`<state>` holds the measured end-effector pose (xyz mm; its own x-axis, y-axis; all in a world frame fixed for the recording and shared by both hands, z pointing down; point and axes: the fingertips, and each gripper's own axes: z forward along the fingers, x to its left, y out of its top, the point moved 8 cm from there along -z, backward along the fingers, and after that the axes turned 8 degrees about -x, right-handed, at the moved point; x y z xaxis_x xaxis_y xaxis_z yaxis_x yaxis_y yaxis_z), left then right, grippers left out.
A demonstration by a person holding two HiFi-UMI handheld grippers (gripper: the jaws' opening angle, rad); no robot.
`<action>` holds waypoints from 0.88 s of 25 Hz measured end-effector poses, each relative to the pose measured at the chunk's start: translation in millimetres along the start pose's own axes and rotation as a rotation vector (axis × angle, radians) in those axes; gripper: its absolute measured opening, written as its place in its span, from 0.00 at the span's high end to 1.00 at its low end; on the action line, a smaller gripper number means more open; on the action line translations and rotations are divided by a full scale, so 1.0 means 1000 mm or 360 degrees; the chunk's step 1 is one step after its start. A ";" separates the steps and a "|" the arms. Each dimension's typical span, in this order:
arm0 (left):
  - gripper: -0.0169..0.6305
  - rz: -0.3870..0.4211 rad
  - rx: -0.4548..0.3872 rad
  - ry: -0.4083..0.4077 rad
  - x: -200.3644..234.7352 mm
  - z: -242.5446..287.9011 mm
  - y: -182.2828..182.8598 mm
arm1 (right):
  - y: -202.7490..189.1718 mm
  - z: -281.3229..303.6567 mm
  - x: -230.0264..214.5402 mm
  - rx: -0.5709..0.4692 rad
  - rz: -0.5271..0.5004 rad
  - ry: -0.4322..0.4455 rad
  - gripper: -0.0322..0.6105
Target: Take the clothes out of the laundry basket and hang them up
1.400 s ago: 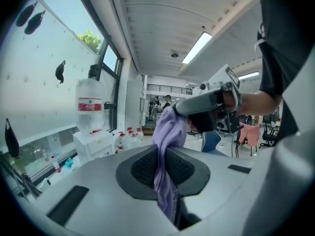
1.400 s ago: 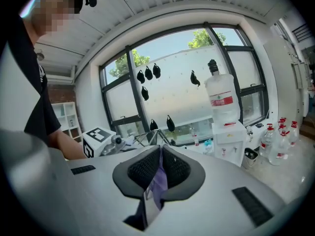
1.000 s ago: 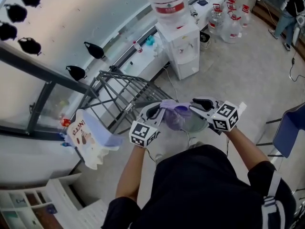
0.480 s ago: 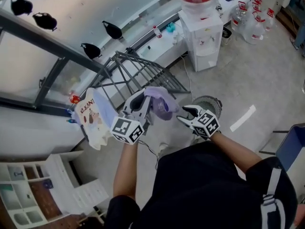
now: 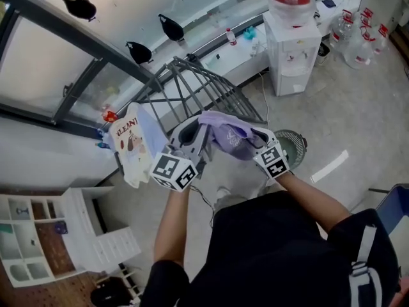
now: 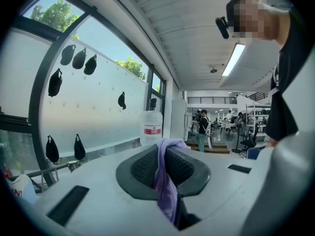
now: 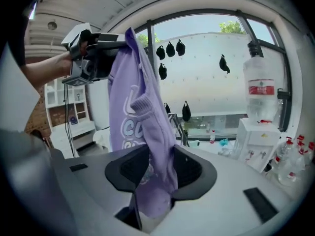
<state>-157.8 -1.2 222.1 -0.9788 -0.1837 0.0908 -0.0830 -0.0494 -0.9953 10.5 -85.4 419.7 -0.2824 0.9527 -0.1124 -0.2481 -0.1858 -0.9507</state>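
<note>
Right now left gripper [image 5: 203,133] [image 6: 165,163] jaws nearly together, clamped on a thin fold of the purple garment [image 5: 227,136] [image 6: 165,191] [image 7: 133,107]; cloth runs up between the pads and over the top. Right gripper [image 5: 254,138] [image 7: 157,168] jaws fairly wide and just been closing, with a thicker ribbed part of the same garment hanging down between them; it fills the gap but no clear pinch seen. Garment is off the floor, stretched between the two grippers in front of the person's chest, pale lettering showing in the right gripper view. Left gripper sits higher than the right one there, with the cloth draping down from it. Just beyond the grippers: grey metal drying rack [image 5: 192,88], with a white printed item [image 5: 131,142] hanging at its left side. Further out, water dispenser [image 5: 294,43] with a bottle on top against the window wall, and spare bottles [image 5: 361,34] on the floor to its right. Small black items [image 5: 169,27] stuck on the frosted window. White shelf unit [image 5: 32,248] at lower left.
</note>
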 end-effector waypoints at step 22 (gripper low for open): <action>0.93 0.0207 -0.0080 0.0156 0.103 -0.139 0.018 | 0.203 -0.009 0.009 -0.0514 0.0067 -0.0166 0.93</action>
<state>-286.0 115.4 208.8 -0.9953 -0.0885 -0.0400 0.0385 0.0183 -0.9991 -34.0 -112.5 223.2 -0.3833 0.9131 -0.1392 0.0676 -0.1226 -0.9902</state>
